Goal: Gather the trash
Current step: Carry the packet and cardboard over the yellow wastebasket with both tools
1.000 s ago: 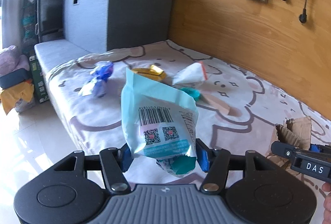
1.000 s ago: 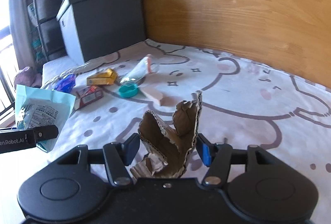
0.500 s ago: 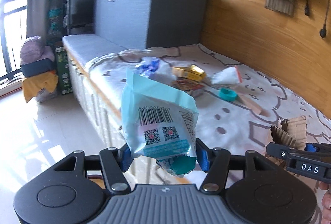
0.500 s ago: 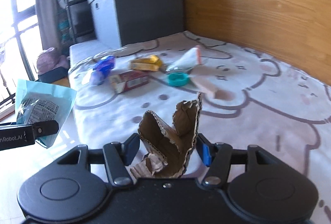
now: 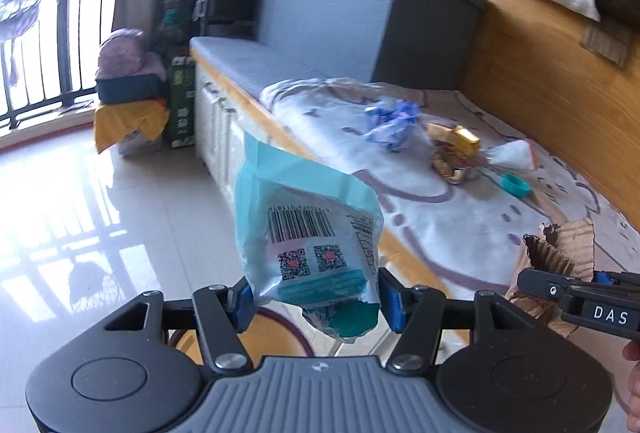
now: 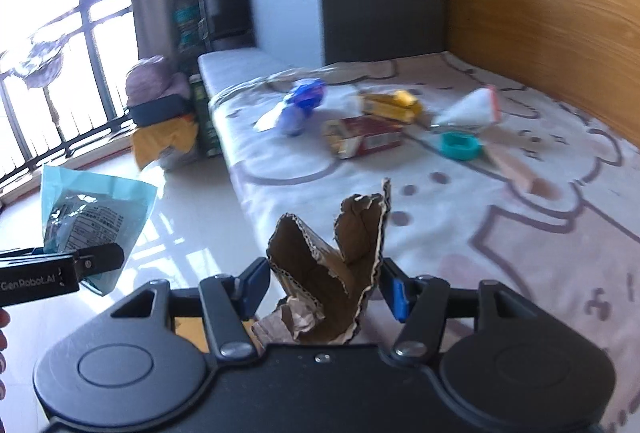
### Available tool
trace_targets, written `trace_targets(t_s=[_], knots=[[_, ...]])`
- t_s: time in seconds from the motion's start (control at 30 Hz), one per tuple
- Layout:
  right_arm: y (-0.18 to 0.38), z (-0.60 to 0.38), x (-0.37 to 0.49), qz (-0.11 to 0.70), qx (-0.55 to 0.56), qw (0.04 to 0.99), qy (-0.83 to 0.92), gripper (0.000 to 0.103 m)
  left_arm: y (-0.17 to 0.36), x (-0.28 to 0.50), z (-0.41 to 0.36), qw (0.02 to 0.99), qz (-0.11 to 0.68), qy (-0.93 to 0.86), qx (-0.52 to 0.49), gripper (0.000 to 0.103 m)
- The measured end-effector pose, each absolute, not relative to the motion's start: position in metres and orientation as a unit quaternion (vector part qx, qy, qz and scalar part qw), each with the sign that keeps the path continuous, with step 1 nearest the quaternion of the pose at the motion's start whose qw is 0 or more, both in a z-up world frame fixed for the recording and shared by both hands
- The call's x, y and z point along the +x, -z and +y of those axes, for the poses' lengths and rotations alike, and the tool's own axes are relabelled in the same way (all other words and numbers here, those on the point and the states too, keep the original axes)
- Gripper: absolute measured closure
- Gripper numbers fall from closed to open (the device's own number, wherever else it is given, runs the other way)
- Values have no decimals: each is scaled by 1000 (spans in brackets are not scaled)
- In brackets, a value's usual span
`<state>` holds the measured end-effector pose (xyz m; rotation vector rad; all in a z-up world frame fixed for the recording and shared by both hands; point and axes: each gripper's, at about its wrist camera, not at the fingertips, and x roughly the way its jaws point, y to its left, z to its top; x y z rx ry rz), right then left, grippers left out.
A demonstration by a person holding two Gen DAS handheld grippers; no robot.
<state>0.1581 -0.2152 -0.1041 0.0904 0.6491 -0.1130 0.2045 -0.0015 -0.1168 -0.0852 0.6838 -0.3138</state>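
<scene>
My left gripper pinches a light-blue snack bag by its lower end — the barcode and two square codes face me, and it hangs over the pale tiled floor just off the bed's edge. My right gripper clamps a torn scrap of brown cardboard, standing up between the blue pads. Out on the cartoon-print bedspread more trash lies loose — a crumpled blue wrapper, a yellow packet, a red box, a teal cap and a white pouch.
</scene>
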Motion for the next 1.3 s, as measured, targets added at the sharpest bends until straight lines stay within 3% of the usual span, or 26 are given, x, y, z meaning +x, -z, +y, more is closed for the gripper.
trace_targets(t_s=[0.6,1.3], knots=[[171,-137,211,413,5,911,-10,42,204,230,79,896,424,92,-89,43],[257,-101,267,520,14,851,-68,40,313,268,82,824,562,53,-48,42]])
